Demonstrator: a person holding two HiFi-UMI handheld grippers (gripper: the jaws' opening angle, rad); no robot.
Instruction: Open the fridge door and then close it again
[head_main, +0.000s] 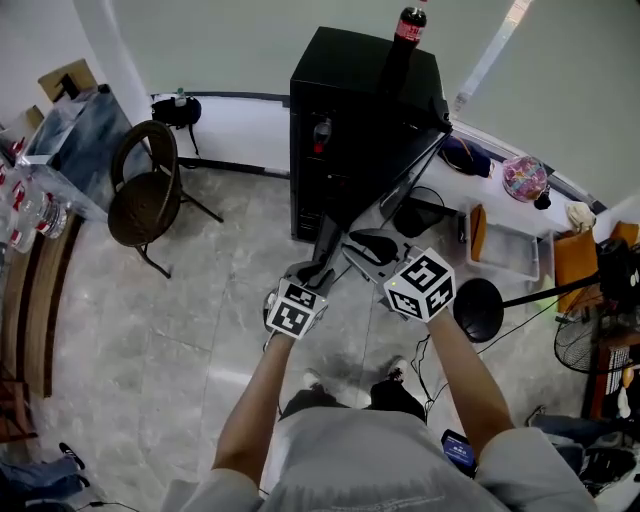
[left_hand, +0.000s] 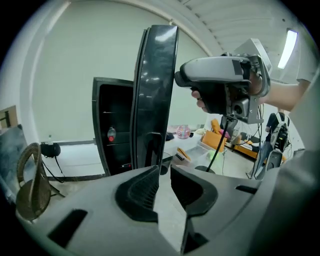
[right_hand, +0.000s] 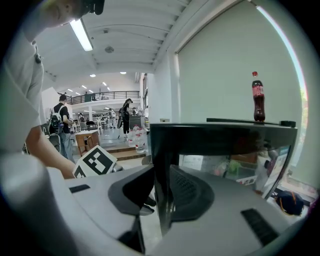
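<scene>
The black fridge (head_main: 335, 110) stands against the wall with a cola bottle (head_main: 409, 24) on top. Its door (head_main: 400, 175) is swung out towards me. My right gripper (head_main: 366, 248) is shut on the door's free edge (right_hand: 161, 165), which runs upright between its pads. In the left gripper view the door (left_hand: 156, 85) stands edge-on, with the fridge's inside (left_hand: 112, 131) to its left. My left gripper (left_hand: 165, 176) points at the door's low part. Its jaws stand a narrow gap apart with nothing between them. In the head view the left gripper (head_main: 317, 270) is beside the right one.
A brown chair (head_main: 146, 190) stands left of the fridge. A round black base (head_main: 479, 309), a white tray (head_main: 506, 251) and cables lie at the right. A bench (head_main: 28, 300) runs along the left. People (right_hand: 62, 120) stand far behind.
</scene>
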